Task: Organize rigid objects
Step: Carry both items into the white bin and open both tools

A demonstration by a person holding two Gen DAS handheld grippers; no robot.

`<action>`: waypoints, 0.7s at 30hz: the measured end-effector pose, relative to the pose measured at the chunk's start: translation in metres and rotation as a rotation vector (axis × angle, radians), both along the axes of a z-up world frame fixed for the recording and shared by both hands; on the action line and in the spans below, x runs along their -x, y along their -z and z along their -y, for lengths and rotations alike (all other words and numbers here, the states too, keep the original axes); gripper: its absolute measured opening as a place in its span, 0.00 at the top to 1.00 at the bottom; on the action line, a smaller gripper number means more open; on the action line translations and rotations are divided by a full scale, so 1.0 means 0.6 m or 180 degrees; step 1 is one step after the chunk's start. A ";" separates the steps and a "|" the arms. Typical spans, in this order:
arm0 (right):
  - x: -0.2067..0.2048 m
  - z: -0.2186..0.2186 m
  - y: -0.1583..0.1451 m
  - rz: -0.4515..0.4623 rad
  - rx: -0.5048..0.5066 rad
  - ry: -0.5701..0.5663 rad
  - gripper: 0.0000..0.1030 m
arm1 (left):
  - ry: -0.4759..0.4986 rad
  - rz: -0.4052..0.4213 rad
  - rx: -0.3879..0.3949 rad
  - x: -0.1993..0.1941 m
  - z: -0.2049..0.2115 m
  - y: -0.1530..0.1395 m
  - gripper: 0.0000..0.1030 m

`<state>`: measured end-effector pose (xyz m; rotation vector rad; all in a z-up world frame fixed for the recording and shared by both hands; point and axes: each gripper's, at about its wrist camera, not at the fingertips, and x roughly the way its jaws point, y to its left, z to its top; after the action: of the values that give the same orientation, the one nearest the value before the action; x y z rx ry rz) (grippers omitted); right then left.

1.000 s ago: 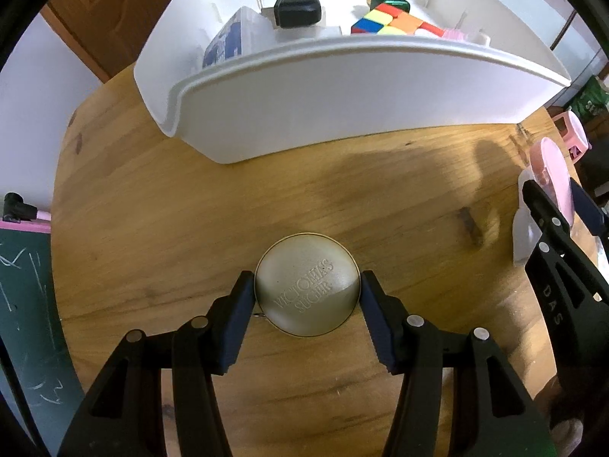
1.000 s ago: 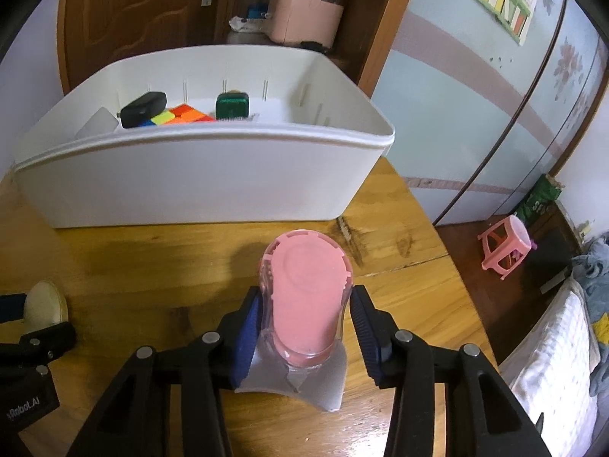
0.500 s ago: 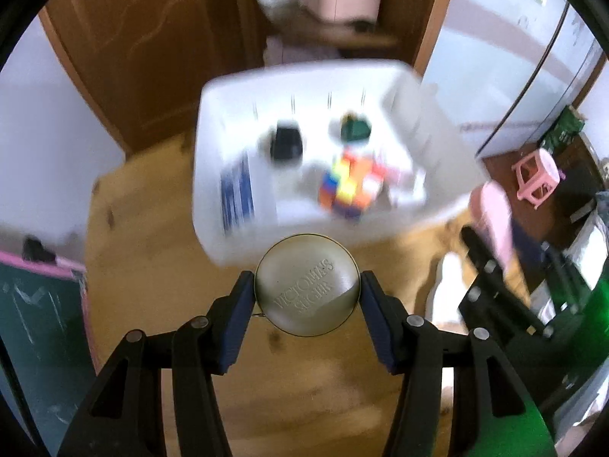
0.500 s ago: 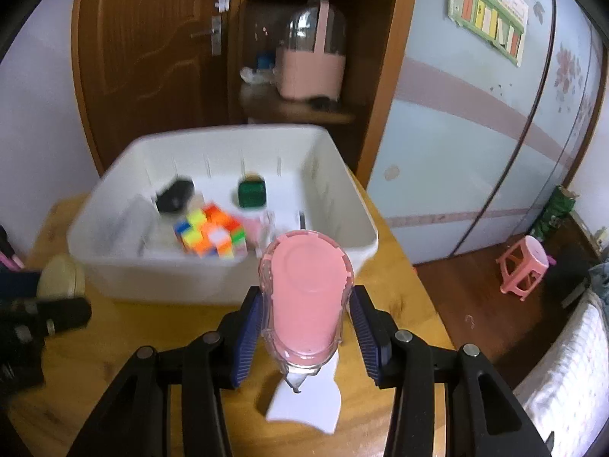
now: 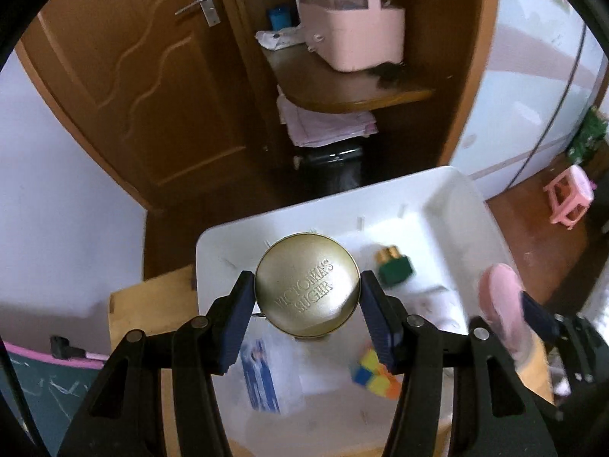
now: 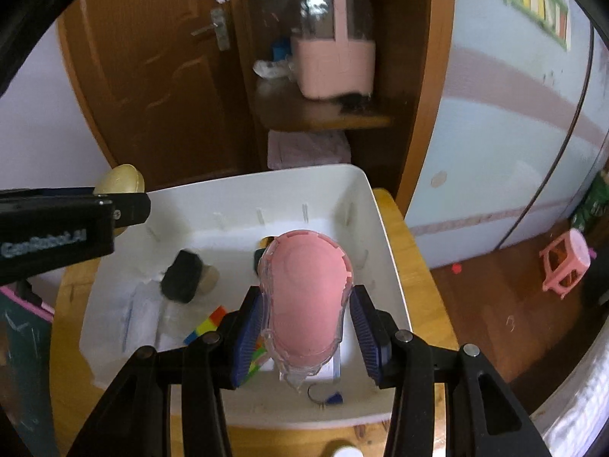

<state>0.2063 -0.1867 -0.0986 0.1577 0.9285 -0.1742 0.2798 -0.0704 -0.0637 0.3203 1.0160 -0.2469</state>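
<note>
Left gripper (image 5: 307, 297) clenched on gold round tin (image 5: 306, 295), above white bin (image 5: 456, 198) near its left wall; right gripper (image 6: 306, 316) grasping pink dispenser (image 6: 306, 301) over bin's front right corner

The left hand-held gripper (image 5: 307, 297) holds a round gold metal tin (image 5: 306, 290) above the white plastic bin (image 6: 384, 251) on the wooden table (image 6: 407, 236). To its right, the right hand-held gripper (image 6: 306, 316) holds a pink oval plastic case (image 6: 306, 297) over the same bin. Inside lie a multicoloured puzzle cube (image 5: 375, 375), a green square bottle (image 5: 394, 268) behind it, and a black block (image 6: 182, 275) leftward.
</note>
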 end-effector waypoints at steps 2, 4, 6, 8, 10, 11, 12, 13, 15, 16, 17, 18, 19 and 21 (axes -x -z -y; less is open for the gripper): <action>-0.017 0.003 0.014 -0.0117 -0.0022 -0.0035 0.55 | -0.0028 -0.0065 -0.0106 -0.019 0.007 0.022 0.43; -0.032 -0.002 0.026 -0.0189 0.0031 -0.0108 0.55 | -0.0058 -0.0176 -0.0168 -0.032 0.011 0.044 0.43; -0.041 -0.011 0.041 -0.0284 0.0038 -0.0223 0.55 | -0.0074 -0.0249 -0.0279 -0.039 0.016 0.065 0.43; -0.047 -0.016 0.055 -0.0365 0.0071 -0.0263 0.54 | -0.0071 -0.0296 -0.0336 -0.044 0.022 0.082 0.43; -0.049 -0.020 0.066 -0.0433 0.0070 -0.0276 0.54 | -0.0072 -0.0359 -0.0359 -0.044 0.024 0.097 0.43; -0.049 -0.020 0.069 -0.0454 0.0066 -0.0276 0.54 | -0.0070 -0.0377 -0.0365 -0.046 0.026 0.100 0.42; -0.048 -0.019 0.075 -0.0497 0.0050 -0.0289 0.54 | -0.0065 -0.0400 -0.0372 -0.046 0.027 0.104 0.42; -0.049 -0.017 0.078 -0.0514 0.0039 -0.0300 0.52 | -0.0059 -0.0432 -0.0385 -0.045 0.028 0.108 0.42; -0.042 -0.016 0.081 -0.0511 0.0038 -0.0326 0.38 | -0.0044 -0.0498 -0.0391 -0.043 0.029 0.114 0.42; -0.037 -0.015 0.079 -0.0480 0.0063 -0.0326 0.35 | -0.0038 -0.0534 -0.0386 -0.041 0.029 0.116 0.42; -0.031 -0.015 0.076 -0.0447 0.0092 -0.0327 0.32 | -0.0041 -0.0560 -0.0382 -0.039 0.029 0.117 0.42; -0.027 -0.014 0.073 -0.0427 0.0101 -0.0337 0.32 | -0.0045 -0.0569 -0.0376 -0.037 0.028 0.115 0.42; -0.024 -0.013 0.070 -0.0410 0.0101 -0.0352 0.31 | -0.0046 -0.0568 -0.0359 -0.034 0.028 0.112 0.38; -0.011 -0.014 0.061 -0.0359 0.0115 -0.0372 0.31 | -0.0016 -0.0585 -0.0297 -0.029 0.030 0.107 0.28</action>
<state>0.2127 -0.1785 -0.1354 0.0604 1.0434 -0.0924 0.2974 -0.0885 -0.1278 0.3848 1.2120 -0.2276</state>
